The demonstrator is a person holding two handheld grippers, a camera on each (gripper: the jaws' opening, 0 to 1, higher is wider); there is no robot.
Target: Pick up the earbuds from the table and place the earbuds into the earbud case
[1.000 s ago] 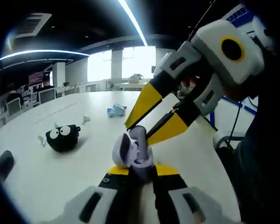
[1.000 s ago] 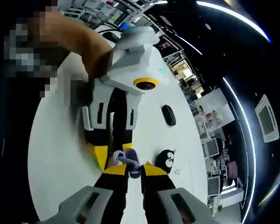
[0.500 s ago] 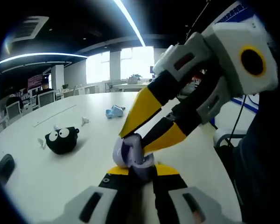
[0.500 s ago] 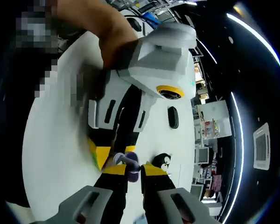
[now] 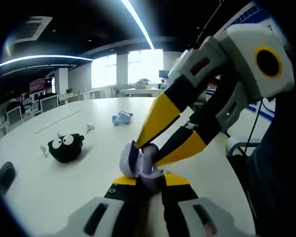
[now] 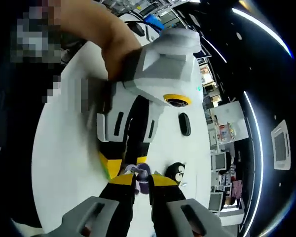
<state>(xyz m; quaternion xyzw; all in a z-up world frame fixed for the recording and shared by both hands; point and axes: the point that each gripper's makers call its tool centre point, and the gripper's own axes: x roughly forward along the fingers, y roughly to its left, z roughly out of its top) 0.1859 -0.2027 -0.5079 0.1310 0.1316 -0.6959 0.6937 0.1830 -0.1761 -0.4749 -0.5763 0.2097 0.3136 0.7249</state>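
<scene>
a: where is the earbud case (image 5: 139, 164)?

b: in the left gripper view it sits at the tips of the left gripper (image 5: 144, 178), whose yellow-tipped jaws are pressed against its lavender body from both sides. its lid stands open, tilted up on the side away from the right gripper.

a: and the right gripper (image 5: 157, 149)?

b: it reaches down into the open case from the upper right of that view, its two yellow jaws narrowed to a slim gap at the case mouth. i cannot tell whether an earbud sits between them (the tips hide whatever is there).

a: what does the right gripper view show?

b: the same meeting from the other side. the right gripper (image 6: 141, 178) has its jaws close together at the lavender case (image 6: 142, 174), and the left gripper (image 6: 124, 165) comes in from above with a person's hand (image 6: 108, 44) wrapped round its grey body.

a: what lies around the case?

b: a white table (image 5: 49, 187). beyond the case, on its lid side, rests a black plush toy (image 5: 66, 146) with big white eyes. farther behind the case lies a small light blue object (image 5: 121, 117), and between it and the toy a small white piece (image 5: 90, 127), too small to identify.
</scene>
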